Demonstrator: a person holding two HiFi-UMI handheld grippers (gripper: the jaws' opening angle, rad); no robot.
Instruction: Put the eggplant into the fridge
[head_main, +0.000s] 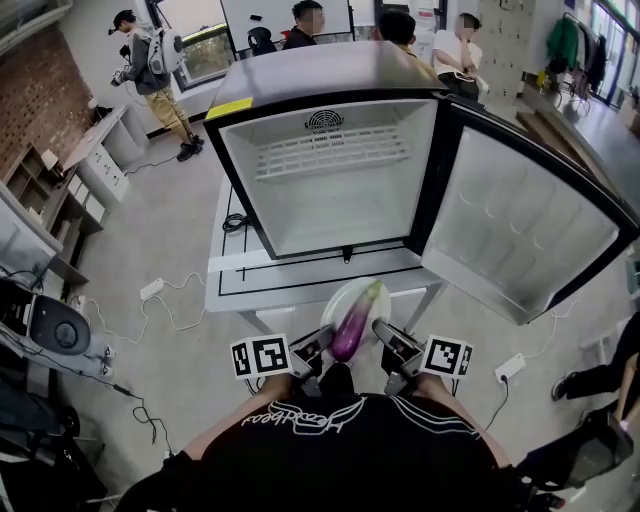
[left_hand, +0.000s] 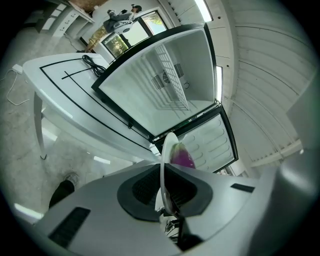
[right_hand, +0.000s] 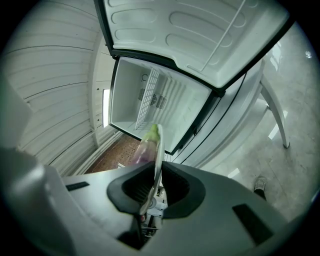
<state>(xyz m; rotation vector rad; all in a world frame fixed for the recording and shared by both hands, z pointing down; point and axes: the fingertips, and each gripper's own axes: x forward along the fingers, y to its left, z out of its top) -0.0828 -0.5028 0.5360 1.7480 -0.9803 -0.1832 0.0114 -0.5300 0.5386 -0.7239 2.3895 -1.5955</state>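
- Pinching the left rim of a white plate (left_hand: 163, 155) with the left hand-held gripper (left_hand: 162, 187), jaws pressed onto the thin edge. Doing the same at the opposite rim with the right hand-held gripper (right_hand: 155, 185).
- Carrying the eggplant (head_main: 355, 322) loose on that plate, between the two hand-held grippers and short of the open fridge (head_main: 330, 180), which stands ahead of them on the worktop (head_main: 240, 275).
- Could lose the eggplant off the plate by dipping either hand-held gripper, since nothing but its own weight holds the rounded thing there.
- Could drop the plate altogether, with only a narrow strip of smooth rim in each pair of jaws; pulling the two apart or twisting unevenly would probably do it.
- Could knock the plate or a marker cube against the fridge frame on the way in, or against the door (head_main: 520, 225) swung out ahead and to the right of the right hand-held gripper.
- Cannot make out how deep the rim sits in the jaws.
- Cannot see the eggplant's near end from either gripper view, nor the worktop's front edge beneath the plate.
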